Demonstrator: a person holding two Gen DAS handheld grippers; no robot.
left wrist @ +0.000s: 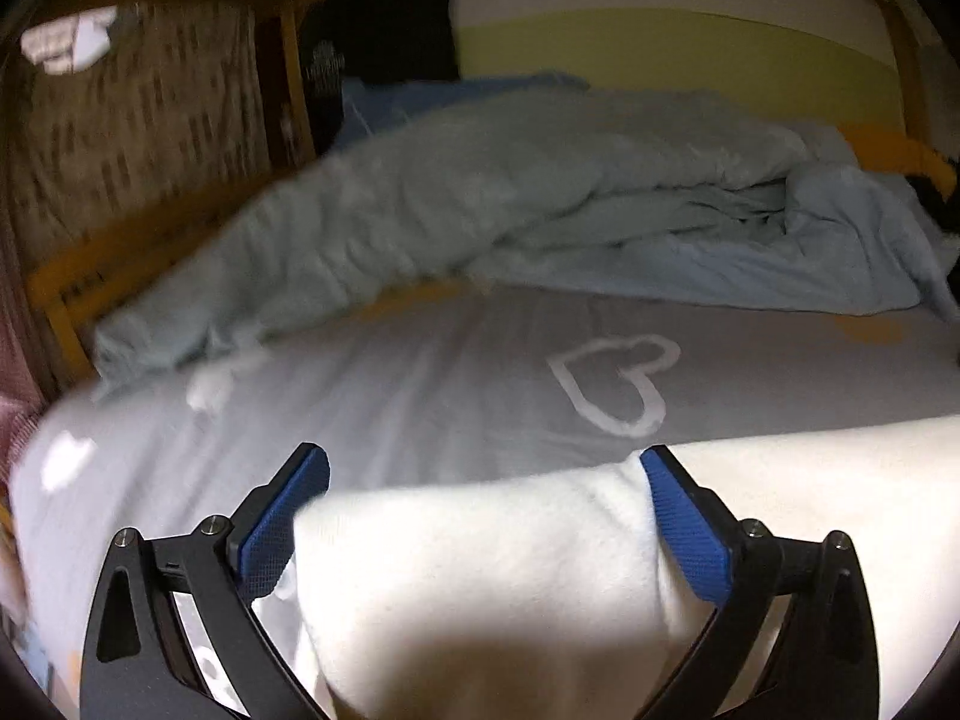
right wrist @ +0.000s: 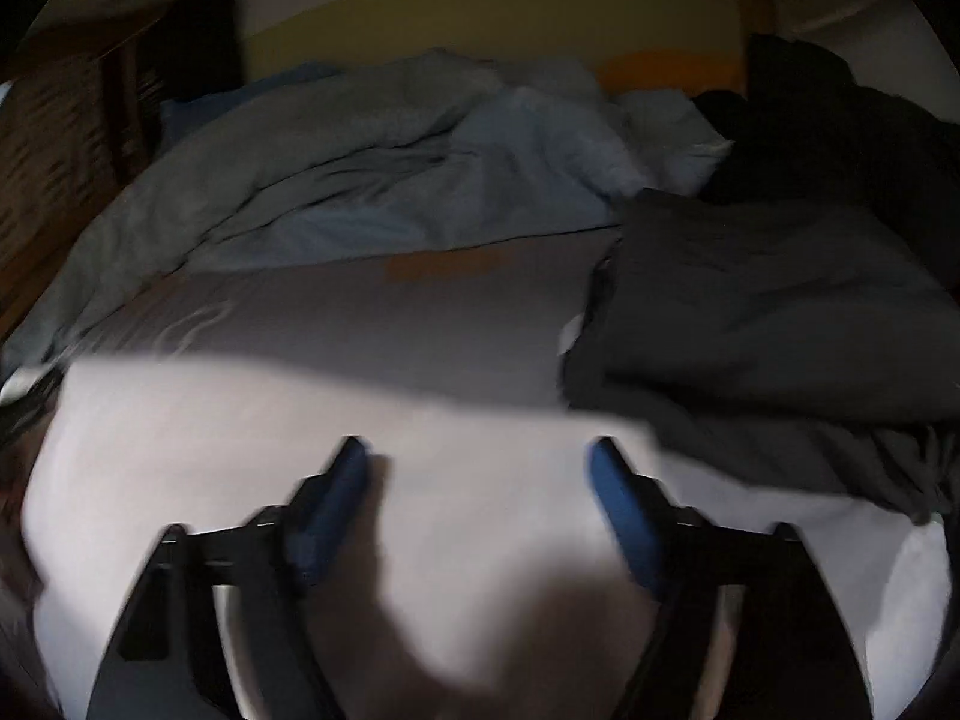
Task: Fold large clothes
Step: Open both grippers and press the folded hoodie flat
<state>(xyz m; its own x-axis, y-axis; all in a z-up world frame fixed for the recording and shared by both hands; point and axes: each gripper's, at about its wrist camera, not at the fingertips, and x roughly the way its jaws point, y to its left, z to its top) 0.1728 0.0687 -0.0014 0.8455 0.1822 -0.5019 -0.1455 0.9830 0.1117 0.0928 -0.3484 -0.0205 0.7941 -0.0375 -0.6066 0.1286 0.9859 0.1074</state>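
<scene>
A bed (left wrist: 420, 396) under a grey sheet carries a rumpled pale blue duvet (left wrist: 480, 192) at its far side and a dark garment (right wrist: 768, 300) to the right. A white garment (left wrist: 480, 570) lies along the near edge. Over it, the left tool (left wrist: 483, 474) stands spread wide with a fold of cloth loose between its fingers, while the right tool (right wrist: 480, 462) hangs parted, gripping nothing.

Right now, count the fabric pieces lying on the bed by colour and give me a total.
White: 1, the white garment nearest the cameras
Pale blue-green: 1, the rumpled duvet at the back
Dark grey: 1, the dark grey garment on the right
Black: 1, the black clothing bunched behind it
Total: 4
</scene>
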